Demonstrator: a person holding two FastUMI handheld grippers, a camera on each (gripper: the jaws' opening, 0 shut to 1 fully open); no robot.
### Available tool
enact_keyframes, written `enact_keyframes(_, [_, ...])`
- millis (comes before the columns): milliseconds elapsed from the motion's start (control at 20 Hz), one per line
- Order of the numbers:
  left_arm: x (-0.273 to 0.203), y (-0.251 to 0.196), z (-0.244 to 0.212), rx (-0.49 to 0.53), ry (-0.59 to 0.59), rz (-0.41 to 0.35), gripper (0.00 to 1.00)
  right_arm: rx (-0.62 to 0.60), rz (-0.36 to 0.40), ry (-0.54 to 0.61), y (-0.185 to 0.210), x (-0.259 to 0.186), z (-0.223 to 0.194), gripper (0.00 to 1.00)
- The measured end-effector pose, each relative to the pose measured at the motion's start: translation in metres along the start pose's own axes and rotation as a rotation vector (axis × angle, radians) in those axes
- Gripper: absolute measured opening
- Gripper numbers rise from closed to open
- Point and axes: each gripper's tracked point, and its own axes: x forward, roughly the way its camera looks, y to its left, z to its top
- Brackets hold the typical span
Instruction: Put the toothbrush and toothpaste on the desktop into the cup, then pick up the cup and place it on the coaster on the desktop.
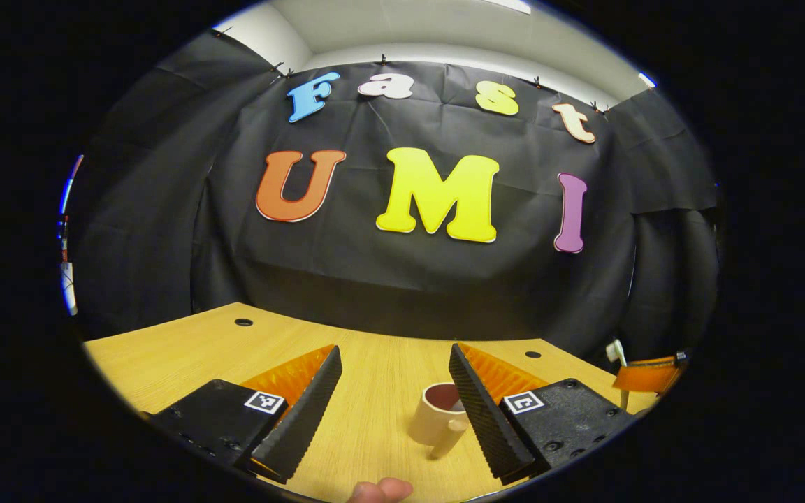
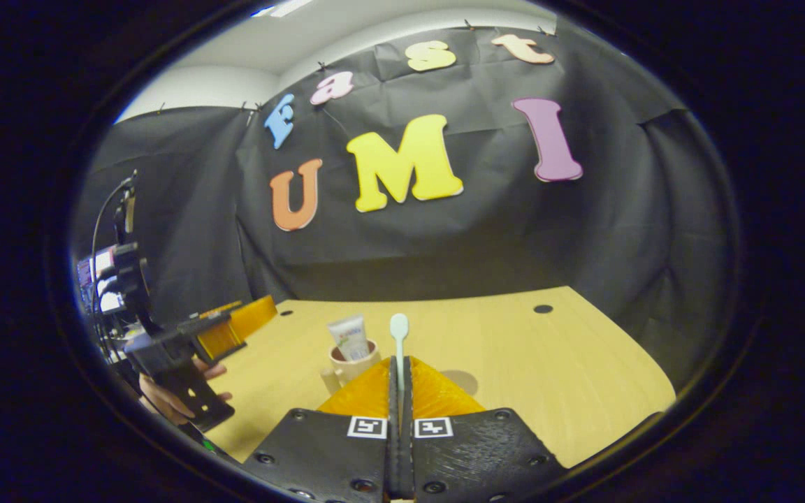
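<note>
Toothbrush (image 2: 398,342) pinched in right tongs (image 2: 400,374); left tongs (image 1: 395,398) wide apart.

The pale beige ceramic cup (image 1: 437,419), low in the left gripper view, shows a dark reddish-brown inside. At lower centre of the right gripper view, a white plastic toothpaste tube (image 2: 350,338) with small blue and red print stands in it, and the mint-green plastic toothbrush (image 2: 399,342) beside it is plain. The light-yellow wooden desktop (image 2: 514,363) carries a fine straight grain and small round black holes. Square black-and-white pattern tags (image 2: 400,427) sit at the bottom edge.
</note>
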Motion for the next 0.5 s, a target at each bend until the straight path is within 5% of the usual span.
enact_keyframes(500, [-0.04,0.04,-0.018,0.013,0.064,0.068,0.98,0.043,0.312,-0.152,0.135,0.104,0.076,0.0])
